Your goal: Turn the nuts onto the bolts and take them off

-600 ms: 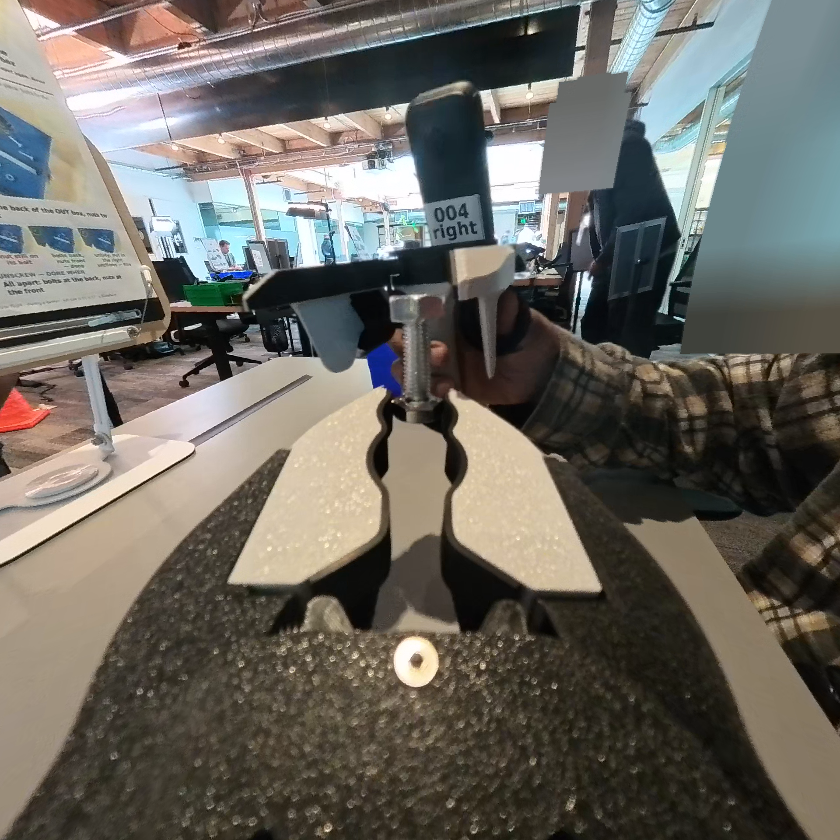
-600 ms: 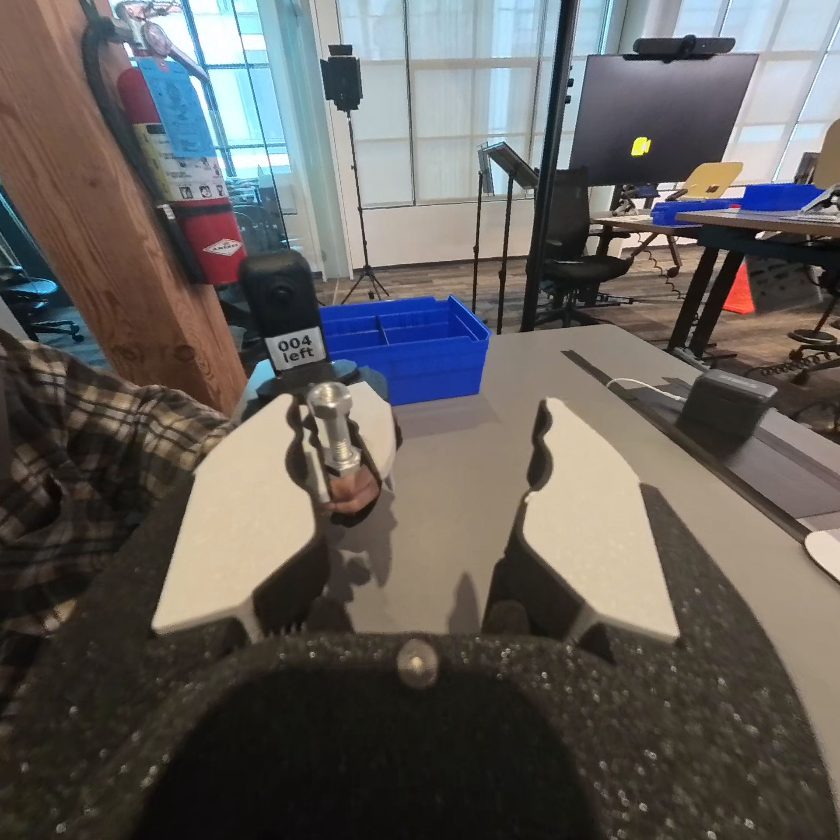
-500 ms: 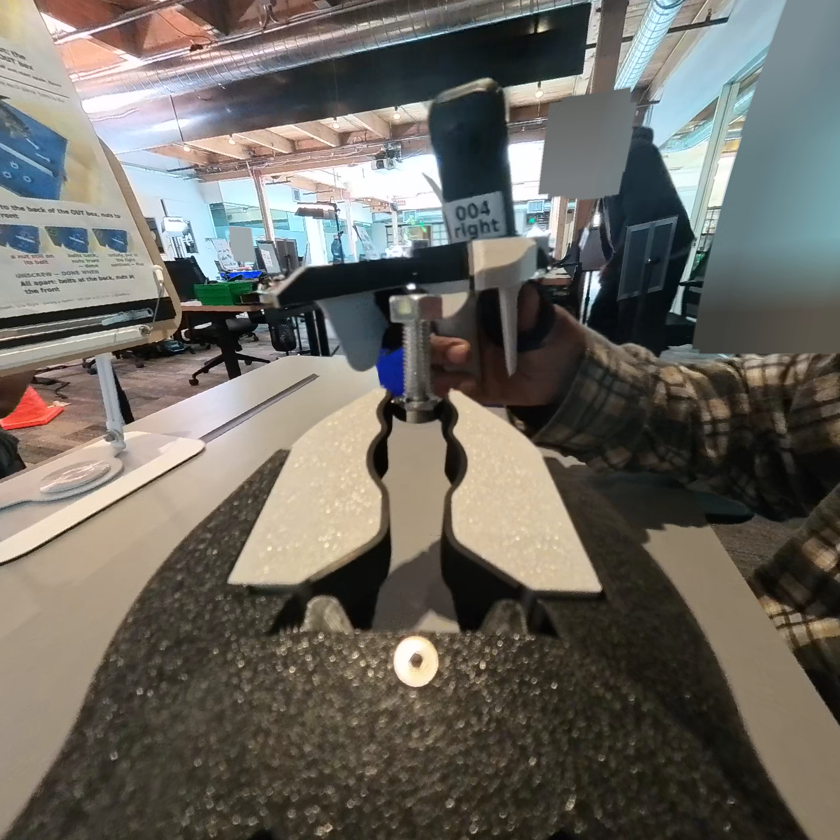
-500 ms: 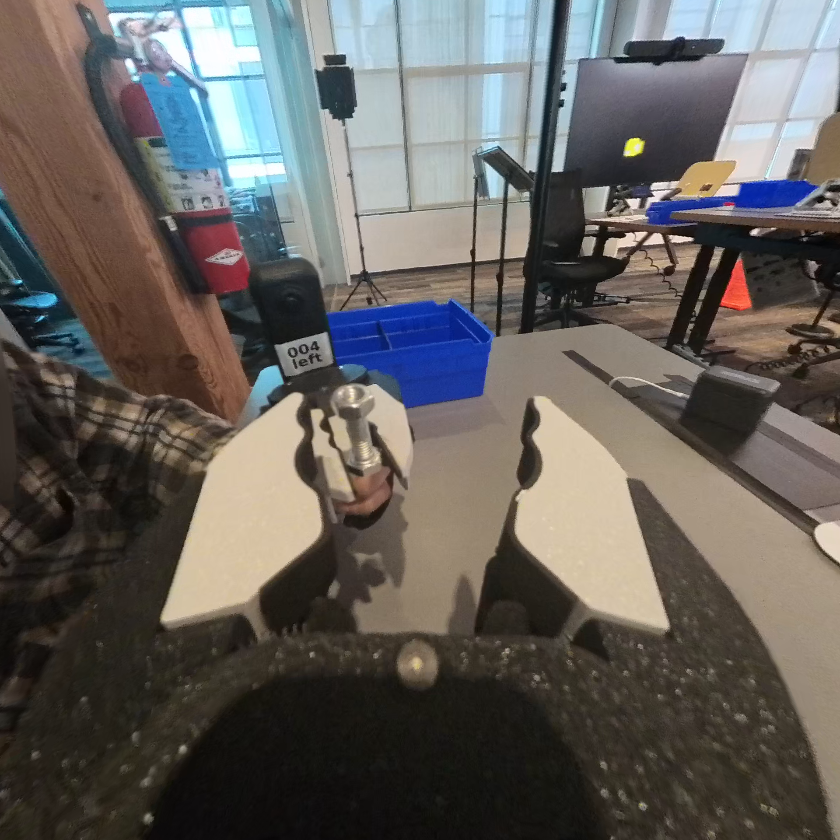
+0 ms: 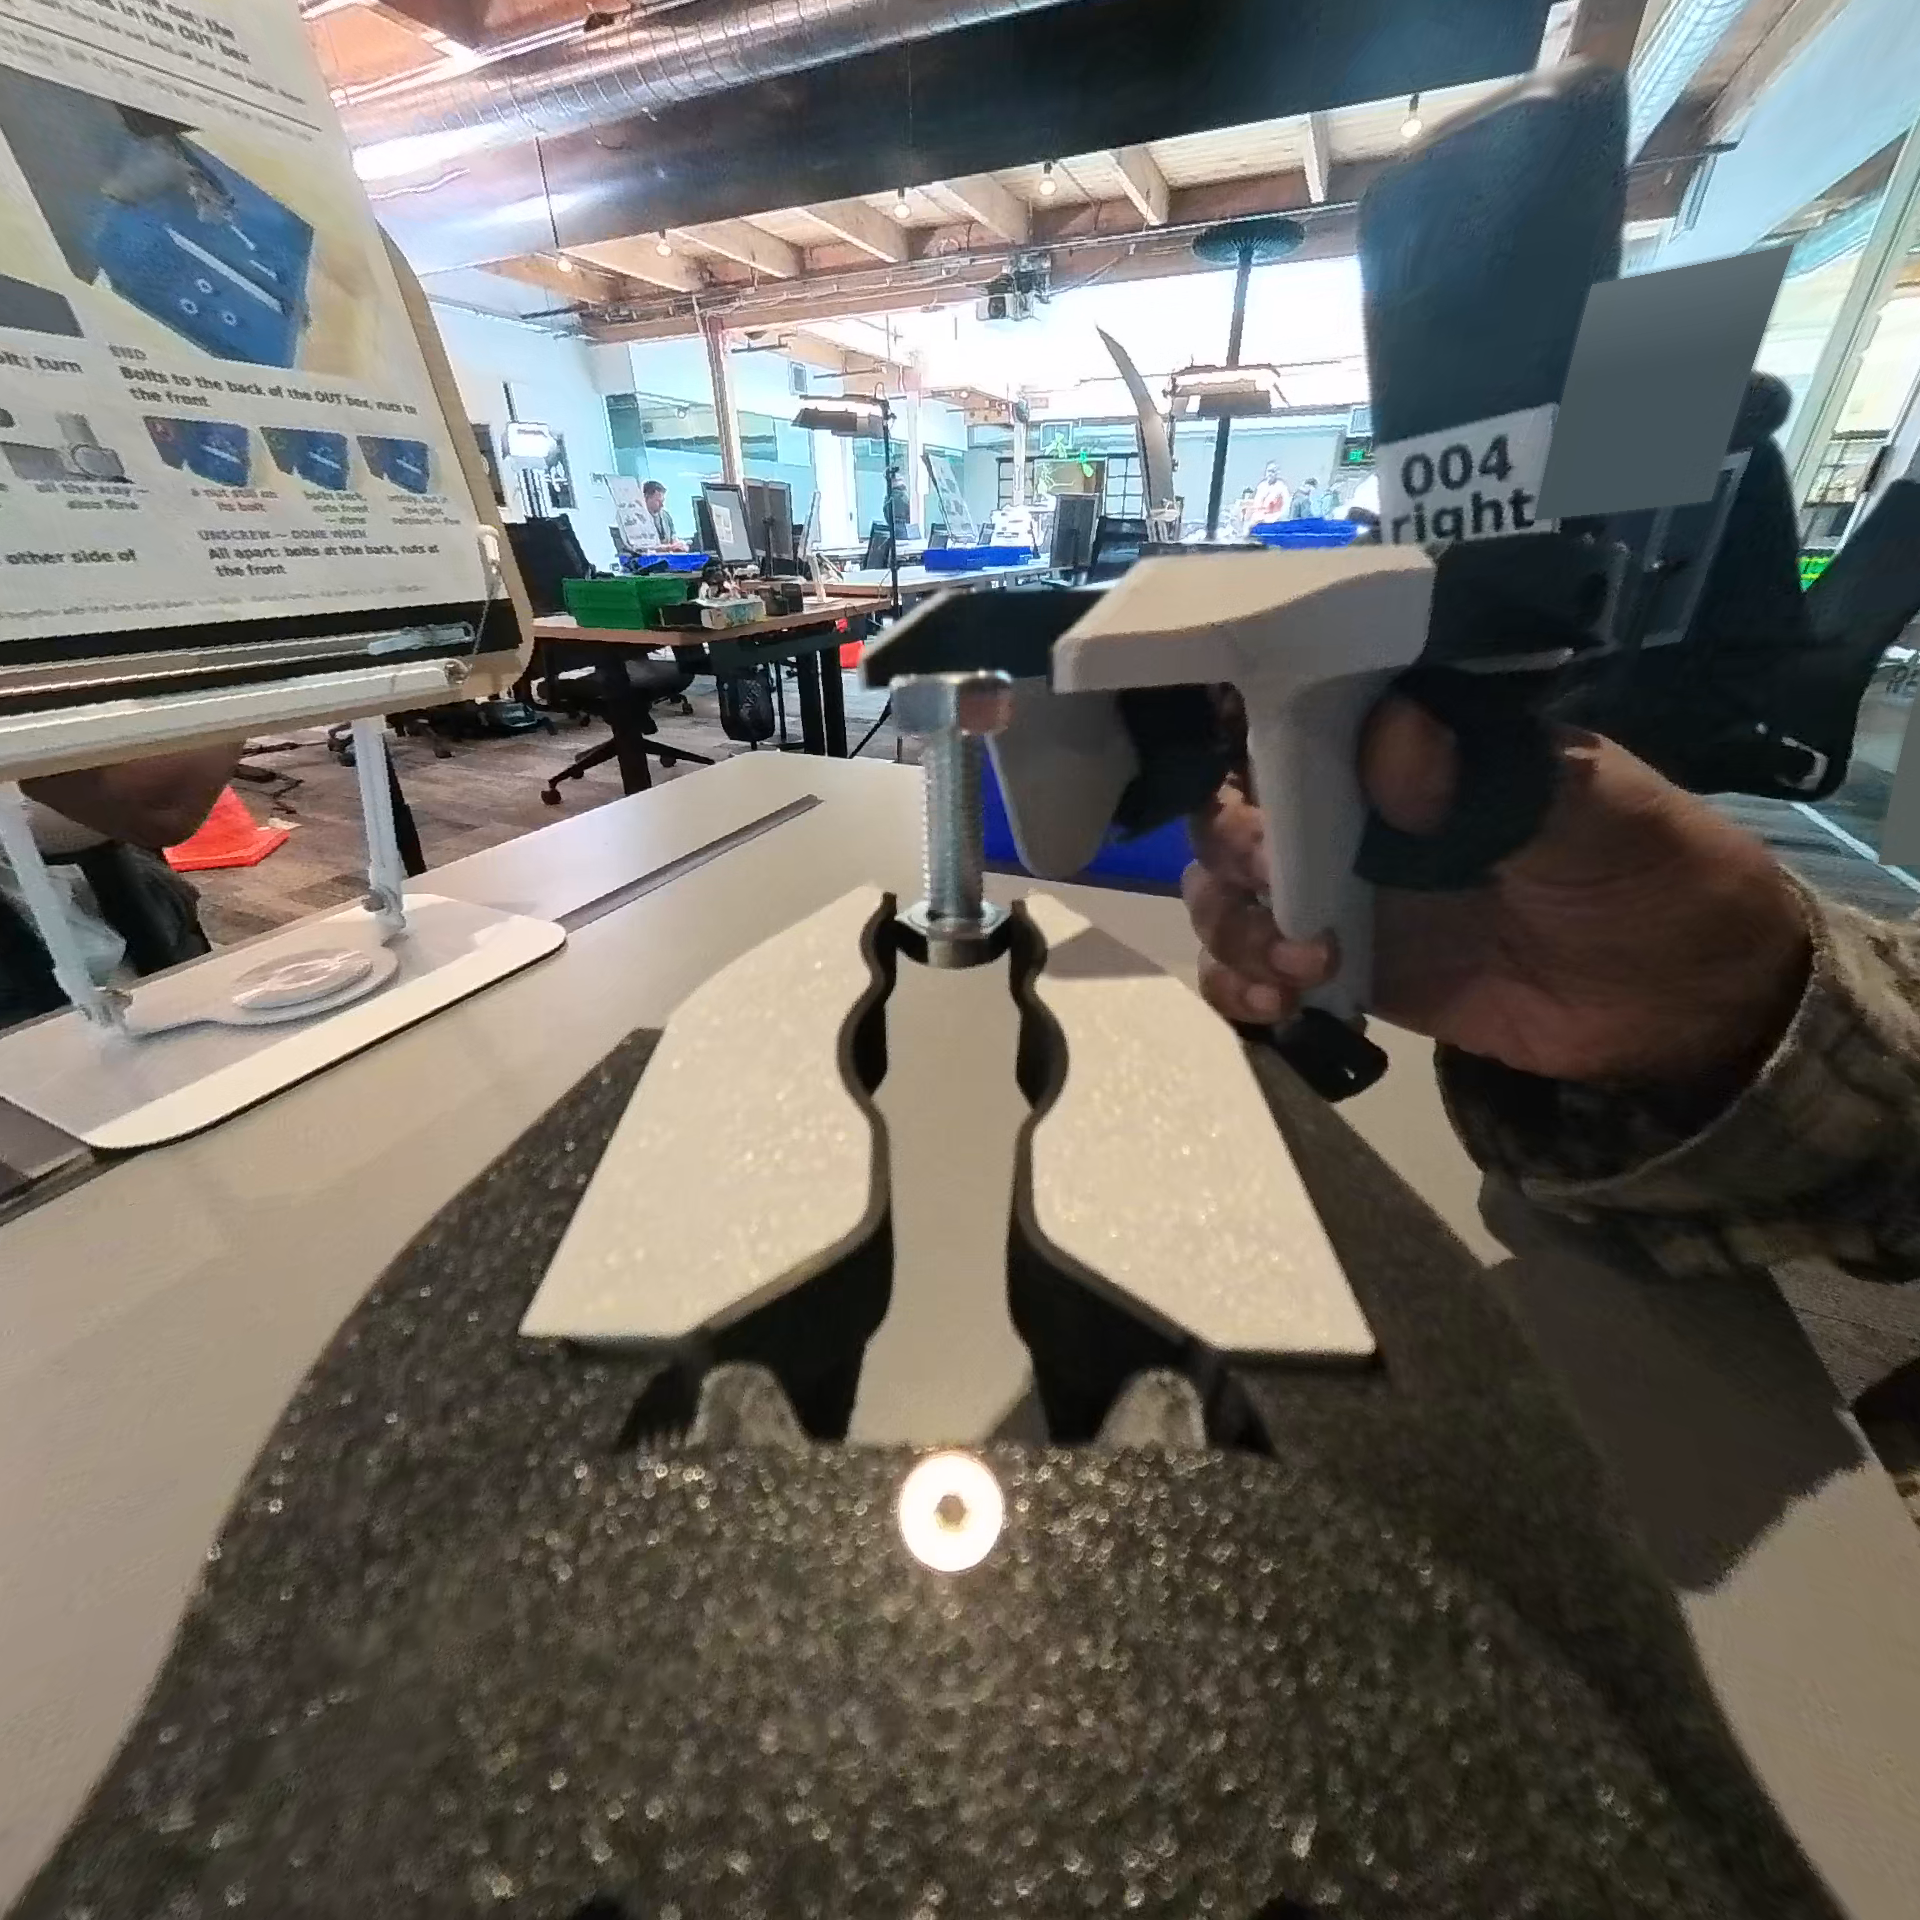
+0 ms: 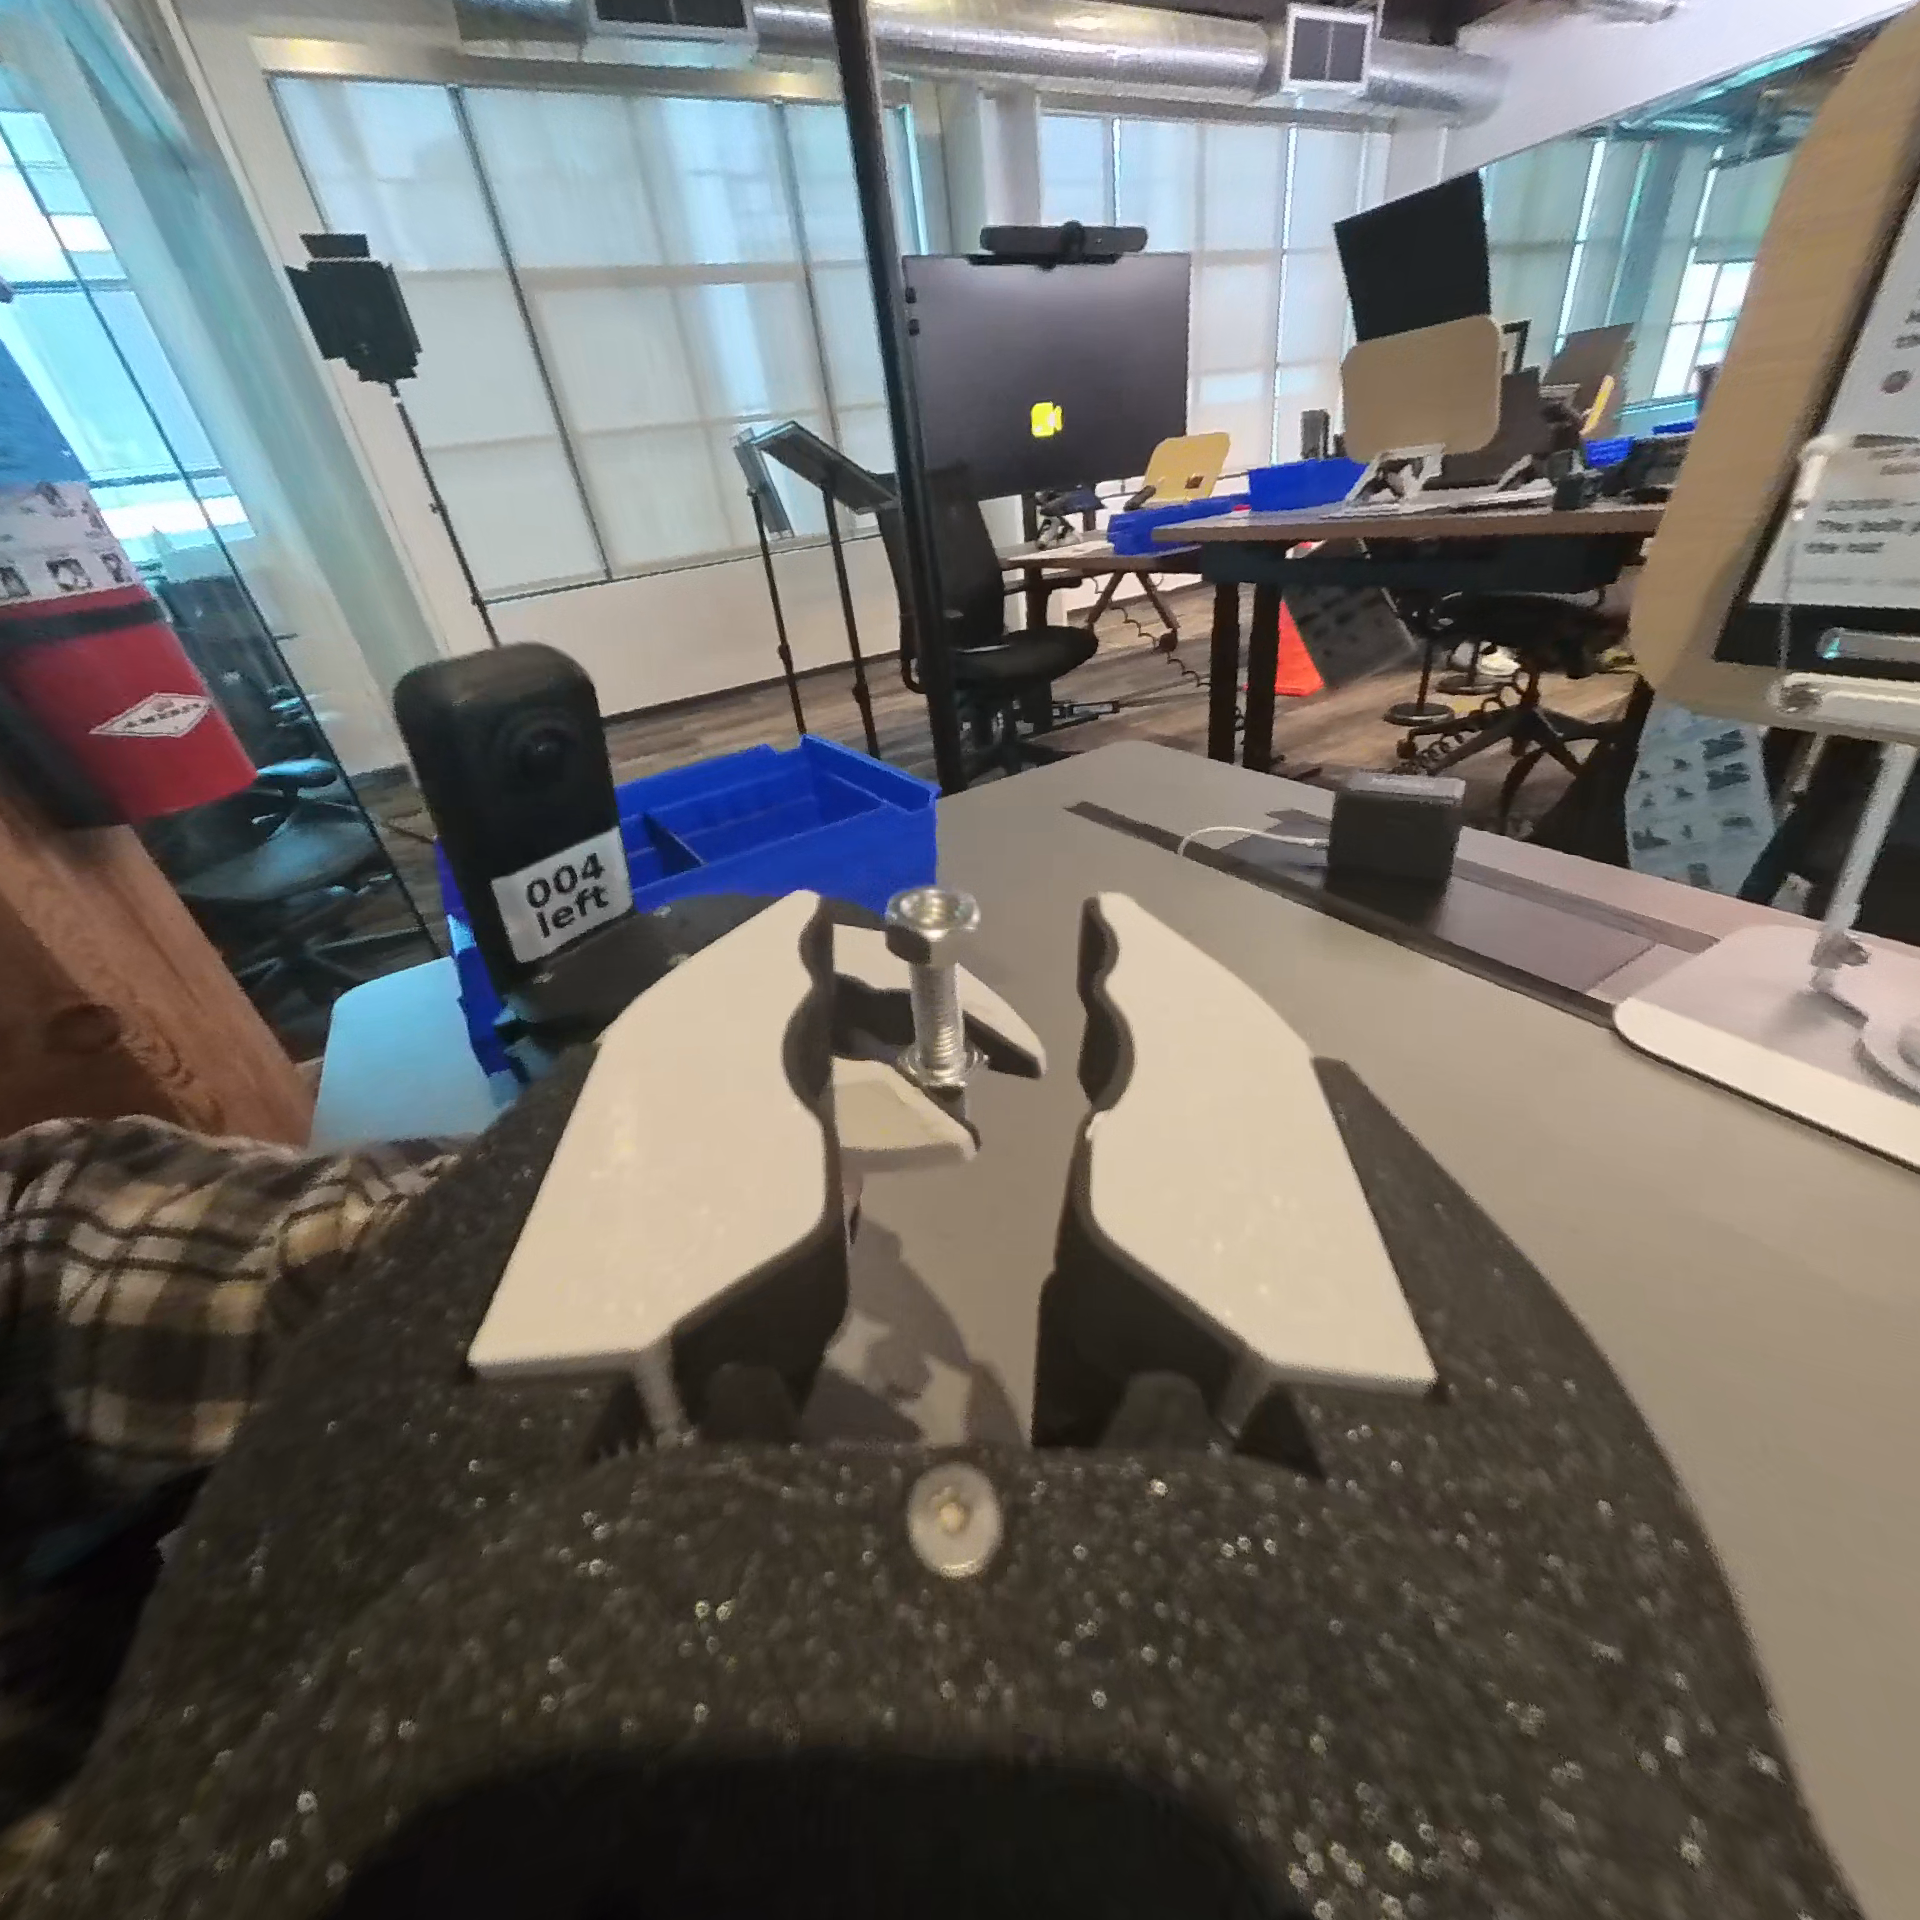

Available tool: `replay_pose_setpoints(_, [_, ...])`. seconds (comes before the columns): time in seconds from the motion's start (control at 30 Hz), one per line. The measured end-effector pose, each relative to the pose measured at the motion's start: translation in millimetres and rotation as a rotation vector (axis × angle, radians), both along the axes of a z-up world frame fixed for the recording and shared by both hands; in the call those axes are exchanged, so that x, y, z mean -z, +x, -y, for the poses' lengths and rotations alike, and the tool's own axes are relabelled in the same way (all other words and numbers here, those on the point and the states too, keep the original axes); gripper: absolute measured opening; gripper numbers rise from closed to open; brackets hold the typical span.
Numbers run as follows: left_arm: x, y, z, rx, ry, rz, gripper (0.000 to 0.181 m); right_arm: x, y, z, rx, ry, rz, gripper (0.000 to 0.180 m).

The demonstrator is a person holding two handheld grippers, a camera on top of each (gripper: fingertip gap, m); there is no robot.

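My left gripper point(image 5: 954, 906) is shut on a steel nut point(image 5: 935, 921) at its fingertips. A silver bolt point(image 5: 954, 810) stands upright in the nut, head up. The nut sits low on the thread. My right gripper point(image 6: 951, 935) is open, and the bolt point(image 6: 935, 987) shows in the gap between its fingers, touching neither. The left gripper point(image 6: 940, 1070) with the nut point(image 6: 940, 1062) lies just below. In the left wrist view the right gripper point(image 5: 1174, 769), held by a hand, is close behind and right of the bolt.
A blue divided bin point(image 6: 790, 821) stands at the grey table's point(image 6: 1558, 1195) far edge. An instruction sheet on a stand point(image 5: 208, 312) with a white base point(image 5: 281, 997) is at the left. A small black box point(image 6: 1397, 842) sits on the table's cable strip. My hands' fingertips stand some 4 centimetres from each other.
The right gripper has swung in closer, so the bolt now shows between its open fingers instead of by its left finger. The left gripper still holds the nut and bolt.
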State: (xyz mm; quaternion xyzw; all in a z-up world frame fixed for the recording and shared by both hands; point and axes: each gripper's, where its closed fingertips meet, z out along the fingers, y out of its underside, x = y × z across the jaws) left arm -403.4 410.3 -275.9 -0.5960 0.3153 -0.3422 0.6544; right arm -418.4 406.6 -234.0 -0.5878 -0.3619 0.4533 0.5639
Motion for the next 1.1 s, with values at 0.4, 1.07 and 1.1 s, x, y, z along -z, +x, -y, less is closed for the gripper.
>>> replay_pose_setpoints(0.4, [0.3, 3.0, 2.5, 0.021, 0.003, -0.012, 0.02, 7.5, -12.6, 6.8, -0.137, 0.057, 0.081, 0.017])
replay_pose_setpoints(1.07, [6.2, 9.0, 4.1, 0.034, 0.003, -0.059, 0.02, 15.3, -4.7, 10.6, -0.435, 0.071, 0.073, 0.022])
replay_pose_setpoints(1.1, [5.9, 9.1, 4.3, 0.035, 0.003, -0.056, 0.019, 15.0, -4.8, 10.7, -0.436, 0.068, 0.067, 0.022])
